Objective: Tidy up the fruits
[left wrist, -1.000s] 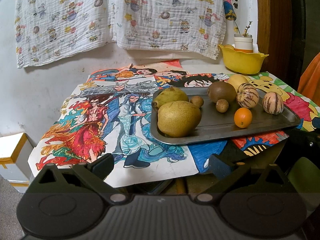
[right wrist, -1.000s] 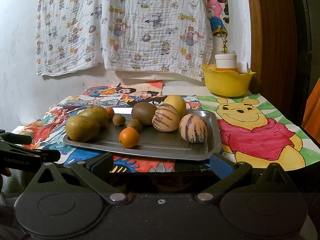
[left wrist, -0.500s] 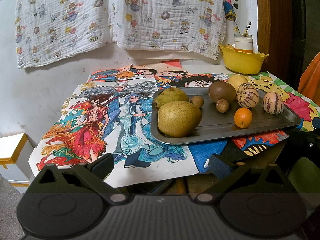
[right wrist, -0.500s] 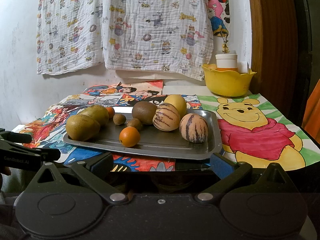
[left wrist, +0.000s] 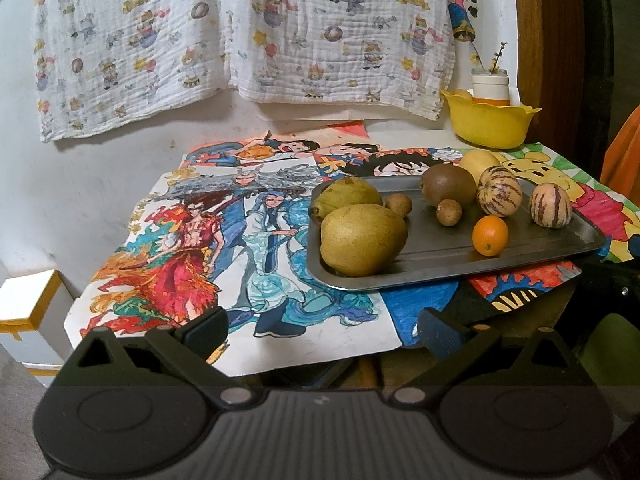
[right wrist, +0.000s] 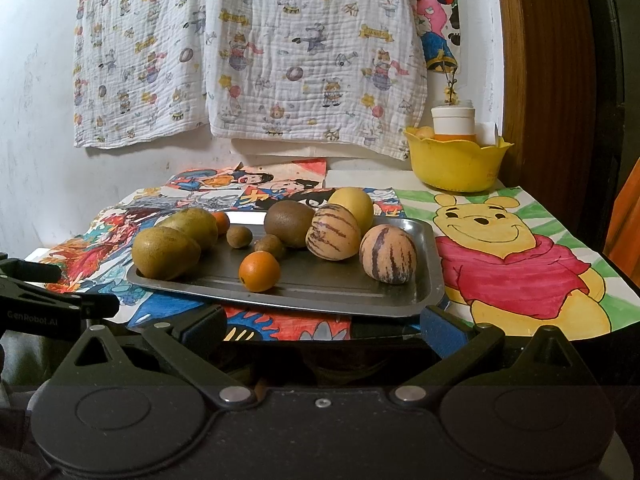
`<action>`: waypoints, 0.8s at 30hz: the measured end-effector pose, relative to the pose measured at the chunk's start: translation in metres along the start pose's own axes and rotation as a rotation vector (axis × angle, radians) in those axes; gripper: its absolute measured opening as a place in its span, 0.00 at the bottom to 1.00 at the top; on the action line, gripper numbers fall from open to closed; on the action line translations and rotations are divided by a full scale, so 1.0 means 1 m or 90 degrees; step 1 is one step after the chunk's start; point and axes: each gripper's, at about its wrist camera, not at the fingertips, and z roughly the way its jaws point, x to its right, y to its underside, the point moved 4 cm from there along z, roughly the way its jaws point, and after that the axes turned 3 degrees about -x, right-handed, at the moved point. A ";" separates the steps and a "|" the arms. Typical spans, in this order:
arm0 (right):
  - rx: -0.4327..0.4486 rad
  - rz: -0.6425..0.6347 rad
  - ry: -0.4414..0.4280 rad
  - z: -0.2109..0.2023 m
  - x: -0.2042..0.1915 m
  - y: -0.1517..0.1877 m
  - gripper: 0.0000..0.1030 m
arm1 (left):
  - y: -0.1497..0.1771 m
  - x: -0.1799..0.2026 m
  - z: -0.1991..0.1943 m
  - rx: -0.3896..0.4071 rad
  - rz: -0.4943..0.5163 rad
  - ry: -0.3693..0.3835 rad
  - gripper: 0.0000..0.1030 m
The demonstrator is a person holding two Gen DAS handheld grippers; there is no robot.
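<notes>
both tools, left tool [left wrist: 322, 330] and right tool [right wrist: 322, 326], gape wide and empty short of the worktop [right wrist: 560, 320]. pears [left wrist: 362, 238], kiwi [left wrist: 448, 189] and orange [left wrist: 490, 235] sit on the tray [left wrist: 540, 250].

Printed cloth [left wrist: 240, 40] (cartoon pattern) on white wall [left wrist: 60, 184].

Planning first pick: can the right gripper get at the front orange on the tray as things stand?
Probably yes. The right gripper is open and empty, facing the tray. The orange sits near the front edge, apart from the other fruit, with nothing in front of it.
</notes>
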 end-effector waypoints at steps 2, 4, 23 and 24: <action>0.000 0.000 -0.001 0.000 0.000 0.000 0.99 | 0.001 -0.001 -0.001 0.004 0.001 -0.002 0.99; 0.000 0.000 0.000 0.000 0.000 0.000 0.99 | 0.002 -0.001 -0.002 0.007 0.001 -0.002 0.99; 0.002 -0.007 -0.011 0.001 -0.005 -0.004 1.00 | 0.000 -0.001 -0.005 0.016 -0.010 0.016 0.99; 0.001 -0.009 -0.012 0.002 -0.005 -0.006 1.00 | 0.000 -0.001 -0.004 0.015 -0.012 0.015 0.99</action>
